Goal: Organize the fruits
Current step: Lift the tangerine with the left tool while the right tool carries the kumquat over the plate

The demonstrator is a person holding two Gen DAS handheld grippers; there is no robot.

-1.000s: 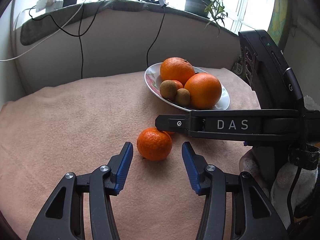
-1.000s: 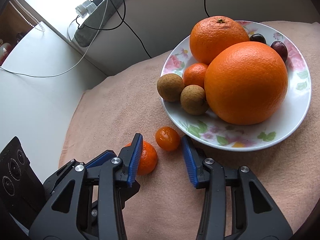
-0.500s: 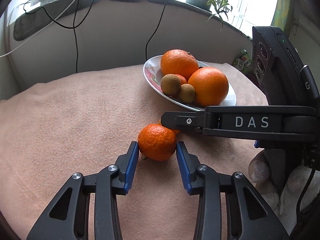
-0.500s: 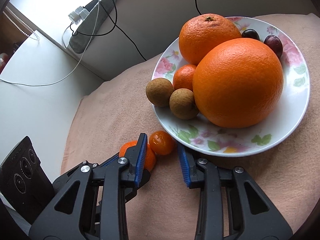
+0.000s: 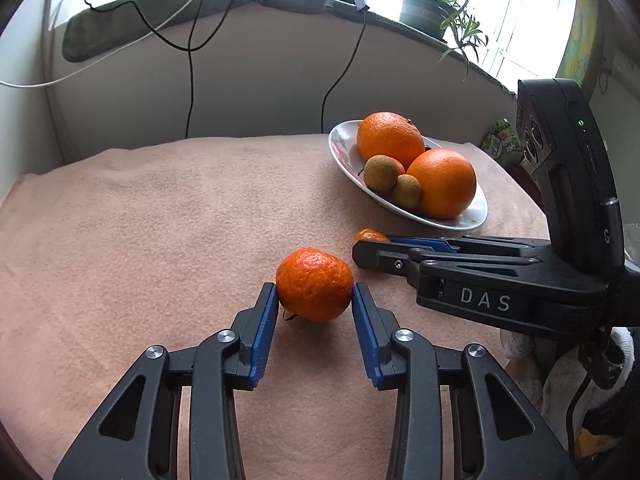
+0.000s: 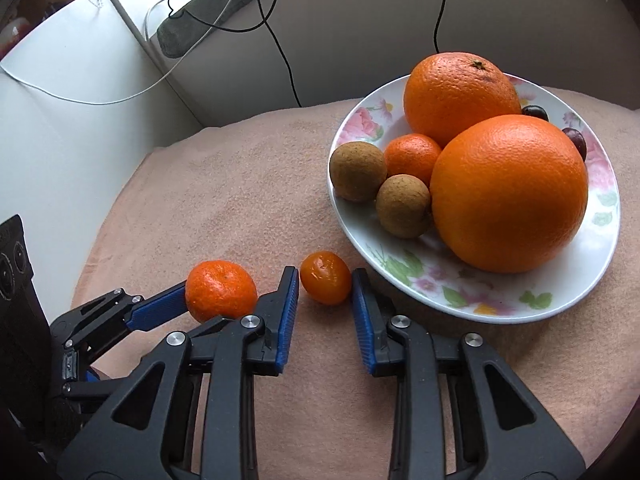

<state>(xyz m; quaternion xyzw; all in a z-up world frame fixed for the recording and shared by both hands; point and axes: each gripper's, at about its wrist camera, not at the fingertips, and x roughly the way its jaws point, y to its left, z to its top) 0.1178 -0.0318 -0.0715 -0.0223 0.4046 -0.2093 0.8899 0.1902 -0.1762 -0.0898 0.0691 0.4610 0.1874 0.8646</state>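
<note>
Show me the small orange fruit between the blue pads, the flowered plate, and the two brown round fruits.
small orange fruit (image 6: pixel 325 283): right wrist view, middle of its peel.
flowered plate (image 6: pixel 440 288): right wrist view, bare near rim with leaf pattern.
brown round fruits (image 6: pixel 357 171): right wrist view, middle of the left one.

A pink fleece cloth (image 5: pixel 160 216) covers the desk. A grey padded mat (image 5: pixel 168 20) lies along the window ledge, with black cables (image 5: pixel 190 80) hanging below it. A dark potted plant (image 5: pixel 430 10) stands on the ledge at right.
</note>
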